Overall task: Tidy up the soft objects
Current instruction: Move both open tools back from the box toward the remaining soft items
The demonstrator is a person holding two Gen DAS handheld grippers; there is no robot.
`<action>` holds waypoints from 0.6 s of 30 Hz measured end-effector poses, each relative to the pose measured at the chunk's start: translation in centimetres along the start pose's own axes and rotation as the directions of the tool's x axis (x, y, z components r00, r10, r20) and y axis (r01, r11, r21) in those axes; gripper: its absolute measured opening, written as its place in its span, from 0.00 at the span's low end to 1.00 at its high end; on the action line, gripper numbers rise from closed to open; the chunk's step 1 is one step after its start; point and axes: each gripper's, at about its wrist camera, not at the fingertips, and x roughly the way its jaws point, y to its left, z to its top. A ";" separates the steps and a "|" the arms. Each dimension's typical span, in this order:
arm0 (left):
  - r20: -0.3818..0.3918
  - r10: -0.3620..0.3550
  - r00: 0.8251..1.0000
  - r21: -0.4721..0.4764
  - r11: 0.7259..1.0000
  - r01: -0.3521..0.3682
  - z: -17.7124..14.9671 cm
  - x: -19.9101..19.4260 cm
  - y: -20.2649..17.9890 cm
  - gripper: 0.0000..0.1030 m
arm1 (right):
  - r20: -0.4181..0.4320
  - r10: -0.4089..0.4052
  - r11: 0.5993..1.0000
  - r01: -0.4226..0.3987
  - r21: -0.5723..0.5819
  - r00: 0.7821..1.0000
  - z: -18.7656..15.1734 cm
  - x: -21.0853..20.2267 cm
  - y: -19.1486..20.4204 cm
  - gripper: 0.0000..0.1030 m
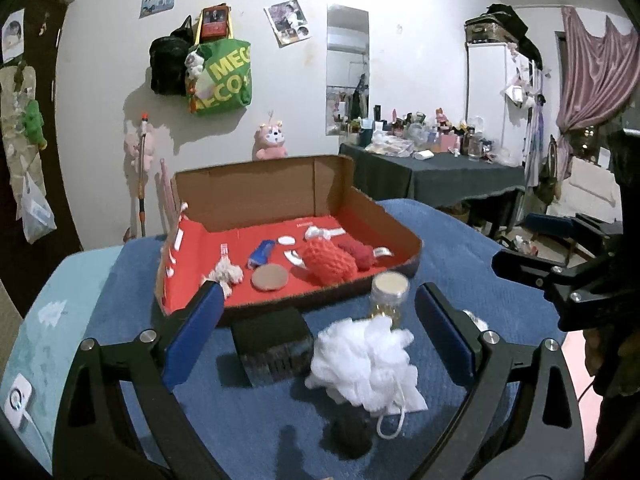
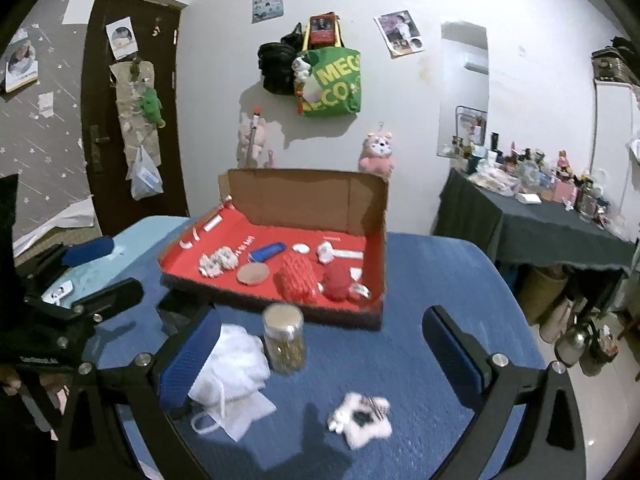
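Note:
A white mesh bath pouf (image 1: 364,364) (image 2: 232,364) lies on the blue tablecloth, just ahead of my open left gripper (image 1: 319,290) and between its fingers. My right gripper (image 2: 320,316) is open too, and its left pad sits beside the pouf. A small white-and-black fluffy toy (image 2: 360,416) lies low between the right fingers. Behind them stands a cardboard box with a red floor (image 1: 280,184) (image 2: 312,196). In it are a red knitted piece (image 1: 330,260) (image 2: 296,276), a darker red one (image 2: 338,284) and a white rope knot (image 1: 228,274) (image 2: 218,262).
A glass jar (image 1: 390,292) (image 2: 285,340) stands in front of the box, next to the pouf. A black block (image 1: 272,344) lies left of the pouf. The box also holds a blue item (image 2: 268,252) and a brown disc (image 2: 252,274). A cluttered side table (image 2: 540,216) stands at the right.

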 end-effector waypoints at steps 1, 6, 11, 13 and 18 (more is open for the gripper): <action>-0.003 0.001 1.000 -0.003 1.000 -0.001 -0.3 0.0 -0.1 0.95 | -0.003 -0.011 1.000 0.011 0.002 1.000 -0.6 0.0 -0.1 1.00; -0.046 0.006 0.999 -0.010 1.000 -0.006 -2.5 0.7 -0.4 0.95 | -0.036 -0.024 1.000 0.025 0.017 0.999 -3.1 0.7 -0.5 1.00; -0.103 0.002 0.995 -0.031 1.000 -0.006 -4.8 2.1 -0.1 0.95 | -0.083 -0.028 0.999 0.031 0.041 0.996 -5.5 2.4 -1.1 1.00; -0.128 -0.005 0.992 -0.043 0.999 0.000 -5.6 2.7 0.0 0.95 | -0.109 -0.027 0.998 0.033 0.051 0.994 -6.4 3.1 -1.3 1.00; -0.183 -0.030 0.983 -0.064 0.998 0.018 -7.3 3.8 0.0 0.95 | -0.161 -0.015 0.996 0.029 0.086 0.987 -7.9 4.8 -2.3 1.00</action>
